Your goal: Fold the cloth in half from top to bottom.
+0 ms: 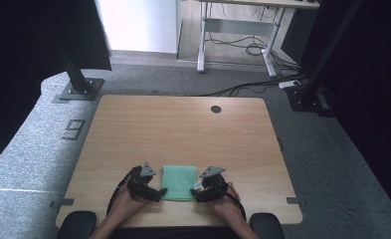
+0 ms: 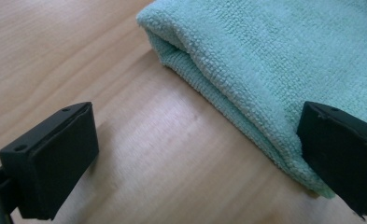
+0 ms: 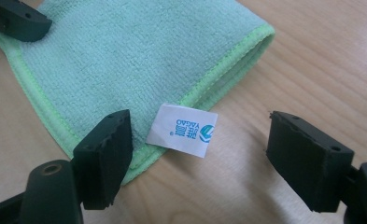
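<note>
Tabletop (image 1: 183, 124) of pale wood carries a folded green cloth (image 1: 179, 182) near its front edge. Left gripper (image 1: 159, 193) sits at the cloth's left side, fingers (image 2: 55, 158) spread wide, gripping nothing. Right gripper (image 1: 197, 194) flanks the other side, fingers (image 3: 104, 156) apart around a white label (image 3: 182, 129) with a teal logo, its small lettering upside down.

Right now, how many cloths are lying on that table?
1. A folded green cloth lies near the table's front edge, between the left gripper and right gripper, both with jaws open. Nothing seems hidden beneath it.
</note>
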Demonstrator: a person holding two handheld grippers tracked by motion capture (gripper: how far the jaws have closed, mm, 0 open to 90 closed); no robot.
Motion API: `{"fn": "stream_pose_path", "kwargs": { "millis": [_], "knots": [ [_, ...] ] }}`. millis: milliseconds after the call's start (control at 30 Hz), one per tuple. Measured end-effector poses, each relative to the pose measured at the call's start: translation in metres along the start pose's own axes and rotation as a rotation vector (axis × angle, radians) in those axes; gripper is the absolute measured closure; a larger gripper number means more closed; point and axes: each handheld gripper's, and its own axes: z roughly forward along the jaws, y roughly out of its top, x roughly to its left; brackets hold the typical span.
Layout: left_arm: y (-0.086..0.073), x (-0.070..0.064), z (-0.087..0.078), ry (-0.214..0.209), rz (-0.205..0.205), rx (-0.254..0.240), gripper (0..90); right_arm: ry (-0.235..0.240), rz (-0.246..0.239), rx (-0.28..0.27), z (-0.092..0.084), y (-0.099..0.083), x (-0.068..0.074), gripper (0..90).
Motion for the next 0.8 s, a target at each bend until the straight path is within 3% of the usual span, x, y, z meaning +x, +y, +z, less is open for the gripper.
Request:
{"fn": "stream_pose_path", "kwargs": {
  "millis": [200, 567, 800],
  "knots": [
    [0.009, 0.008, 0.008, 0.011, -0.014, -0.005, 0.0, -0.004, 0.025, -0.006, 0.004, 0.003, -0.01, 22.0],
    [0.029, 0.026, 0.025, 0.026, -0.033, -0.007, 0.0, -0.065, 0.05, -0.011, 0.017, 0.019, -0.036, 21.9],
    [0.038, 0.035, 0.033, 0.032, -0.04, -0.006, 0.0, -0.079, 0.076, -0.017, 0.024, 0.025, -0.048, 21.9]
  ]
}}
